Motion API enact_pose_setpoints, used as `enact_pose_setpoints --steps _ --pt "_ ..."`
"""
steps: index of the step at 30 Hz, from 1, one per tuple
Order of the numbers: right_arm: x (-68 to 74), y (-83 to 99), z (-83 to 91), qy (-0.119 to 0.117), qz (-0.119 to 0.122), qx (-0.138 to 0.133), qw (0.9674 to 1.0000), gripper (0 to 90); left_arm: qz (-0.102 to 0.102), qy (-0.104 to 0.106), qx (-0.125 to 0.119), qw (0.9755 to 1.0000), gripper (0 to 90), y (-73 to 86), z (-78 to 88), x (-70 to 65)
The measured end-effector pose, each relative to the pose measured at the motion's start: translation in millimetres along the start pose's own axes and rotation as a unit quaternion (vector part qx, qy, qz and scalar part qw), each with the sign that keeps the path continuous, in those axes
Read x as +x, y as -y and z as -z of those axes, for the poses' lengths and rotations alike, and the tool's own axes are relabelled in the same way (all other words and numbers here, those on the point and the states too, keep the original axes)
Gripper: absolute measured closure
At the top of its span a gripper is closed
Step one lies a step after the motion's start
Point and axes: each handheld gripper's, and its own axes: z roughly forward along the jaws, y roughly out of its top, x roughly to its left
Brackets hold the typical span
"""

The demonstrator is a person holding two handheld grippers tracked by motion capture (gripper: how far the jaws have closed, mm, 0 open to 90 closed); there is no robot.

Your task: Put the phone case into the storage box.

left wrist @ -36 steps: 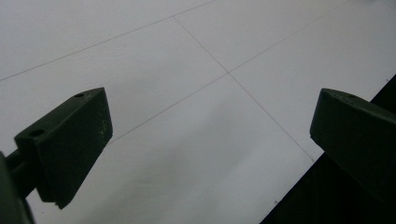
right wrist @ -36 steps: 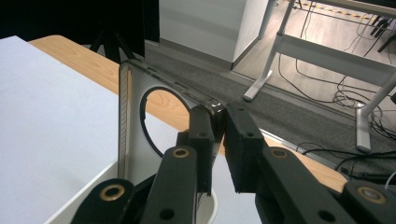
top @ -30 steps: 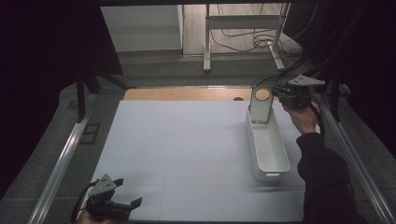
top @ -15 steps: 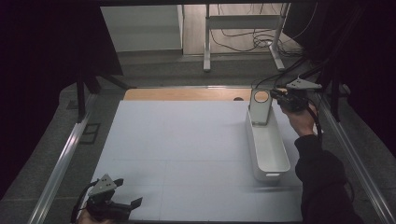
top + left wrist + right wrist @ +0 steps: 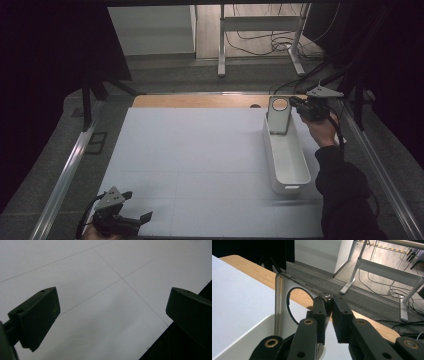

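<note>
Here: right gripper [image 5: 329,315], jaws pinched on clear phone case [image 5: 287,305], upright in white bin [image 5: 285,155]. Left gripper [image 5: 112,315], jaws spread over counter [image 5: 100,270].

Lab: bare desk frames [image 5: 260,35], loose cables [image 5: 257,37]

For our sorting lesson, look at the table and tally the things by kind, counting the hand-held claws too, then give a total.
Phone case, clear, standing in the bin: 1
Bin, white, long: 1
Claws, black (left, right): 2
Total: 4
</note>
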Motion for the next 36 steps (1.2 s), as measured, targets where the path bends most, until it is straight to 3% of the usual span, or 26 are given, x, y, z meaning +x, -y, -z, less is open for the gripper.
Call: enact_pose_setpoints --steps 11,22,36 --pt "2.9 -1.4 -4.4 0.012 0.002 0.001 0.9999 76.8 -0.001 0.000 0.000 1.0000 0.1 0.0 0.0 -0.1" --pt "4.7 -1.7 -5.7 0.019 -0.006 0.007 0.9998 62.5 0.001 0.001 -0.001 1.0000 0.0 0.1 0.2 0.0" --pt "5.2 -1.5 -1.3 0.010 -0.029 0.025 0.9992 40.2 0.007 0.000 -0.004 1.0000 0.0 0.4 1.0 0.7"
